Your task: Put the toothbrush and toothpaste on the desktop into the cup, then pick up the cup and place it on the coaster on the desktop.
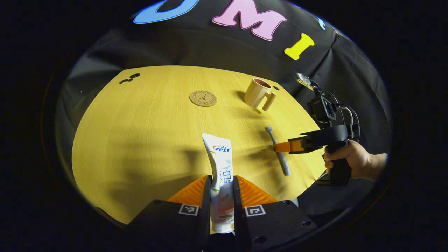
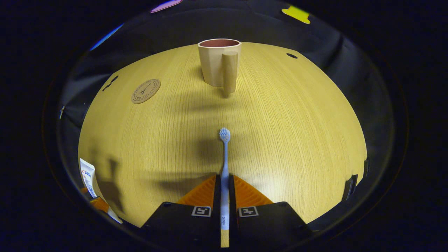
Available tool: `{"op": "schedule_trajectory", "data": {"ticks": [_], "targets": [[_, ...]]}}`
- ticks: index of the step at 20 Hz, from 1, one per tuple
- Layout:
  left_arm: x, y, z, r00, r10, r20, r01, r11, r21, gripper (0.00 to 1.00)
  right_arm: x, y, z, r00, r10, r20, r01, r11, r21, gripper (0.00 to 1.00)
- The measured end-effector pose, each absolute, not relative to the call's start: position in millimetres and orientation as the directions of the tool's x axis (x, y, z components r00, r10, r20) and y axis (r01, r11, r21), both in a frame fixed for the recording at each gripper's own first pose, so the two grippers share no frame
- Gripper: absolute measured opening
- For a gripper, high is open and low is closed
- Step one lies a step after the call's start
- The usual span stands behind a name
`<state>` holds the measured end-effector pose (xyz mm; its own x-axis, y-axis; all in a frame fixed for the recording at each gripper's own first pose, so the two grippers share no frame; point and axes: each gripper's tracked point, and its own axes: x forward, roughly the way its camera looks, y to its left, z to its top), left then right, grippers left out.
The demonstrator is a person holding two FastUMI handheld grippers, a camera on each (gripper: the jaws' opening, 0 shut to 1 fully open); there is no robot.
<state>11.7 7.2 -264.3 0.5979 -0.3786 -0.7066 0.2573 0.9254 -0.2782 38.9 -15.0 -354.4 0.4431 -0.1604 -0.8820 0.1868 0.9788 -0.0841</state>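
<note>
Between jaws, toothpaste (image 1: 221, 182) base hidden

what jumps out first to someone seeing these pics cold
Each gripper is closed on something: the left gripper clamps the toothpaste and the right gripper clamps the toothbrush, both over the wooden table. Beyond them stands the empty cup, with the round coaster to its left.

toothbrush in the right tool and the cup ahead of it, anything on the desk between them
Nothing: in the right gripper view, bare wood desktop runs from the toothbrush head to the cup. The coaster sits off to the left.
</note>
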Motion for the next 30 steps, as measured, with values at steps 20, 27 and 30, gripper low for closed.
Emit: {"op": "schedule_trajectory", "data": {"ticks": [20, 27, 30], "targets": [[125.9, -63.3, -173.6, 0.801, -0.251, -0.544, 0.080, 0.945, -0.318, 0.33, 53.7, -51.5, -283.9, 0.528, 0.198, -0.826, -0.039, 0.977, 0.209, 0.07], [236.7, -122.9, -81.0, 0.911, -0.266, -0.315, 0.173, 0.940, -0.295, 0.33, 68.5, -77.1, -253.3, 0.555, 0.289, -0.780, -0.145, 0.957, 0.252, 0.07], [269.1, -149.6, -66.3, 0.924, -0.297, -0.240, 0.226, 0.932, -0.284, 0.33, 75.1, -91.0, -248.1, 0.562, 0.301, -0.770, -0.121, 0.951, 0.284, 0.07]]}}
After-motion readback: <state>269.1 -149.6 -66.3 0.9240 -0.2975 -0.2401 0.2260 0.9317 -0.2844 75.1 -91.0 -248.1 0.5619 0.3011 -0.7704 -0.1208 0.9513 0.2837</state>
